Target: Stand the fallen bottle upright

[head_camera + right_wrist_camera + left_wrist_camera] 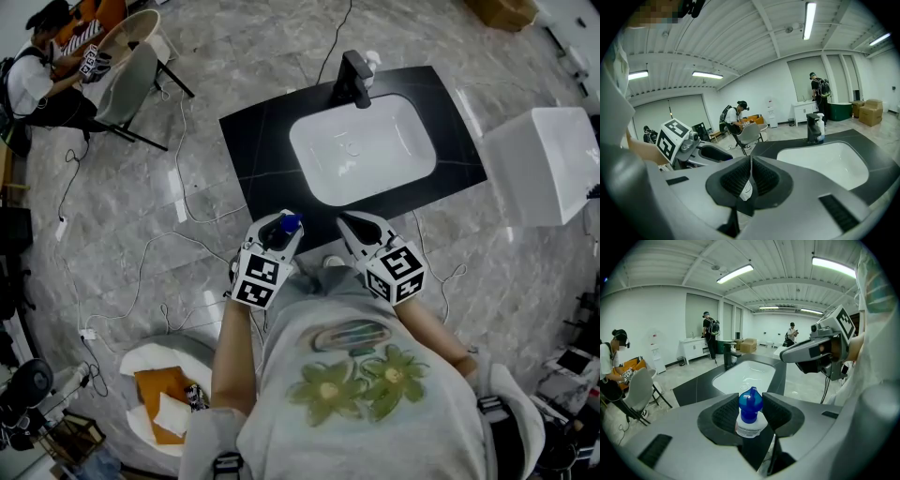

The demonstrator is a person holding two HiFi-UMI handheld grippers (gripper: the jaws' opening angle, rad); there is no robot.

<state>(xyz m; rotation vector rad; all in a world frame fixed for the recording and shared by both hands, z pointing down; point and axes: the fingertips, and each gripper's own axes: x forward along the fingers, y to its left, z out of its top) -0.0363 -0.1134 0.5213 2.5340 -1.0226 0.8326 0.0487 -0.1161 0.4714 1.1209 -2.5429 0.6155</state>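
The left gripper (750, 400) is closed on a small bottle (750, 426). The bottle is held upright between the pads, with its blue cap (750, 404) uppermost and its white body below. In the head view the bottle is seen just over the near edge of a black countertop (258, 155). Just to its right, the right gripper (750, 171) is held with its jaws brought together and nothing between them; the two grippers are near each other but apart.

On the floor at the near left, a round white-lined bin (141, 361) is seen. An orange item (161, 398) and a piece of white paper (173, 412) lie in it.

Beyond the grippers, a white basin (361, 145) is set into the black countertop. At the basin's far edge a black faucet (352, 80) is mounted, and a white pump bottle (372, 61) stands just beside it on the right. To the right of the countertop a white box-shaped unit (544, 164) is placed; what it holds cannot be told.

At the far left a person (37, 80) is seated on a chair (131, 80).
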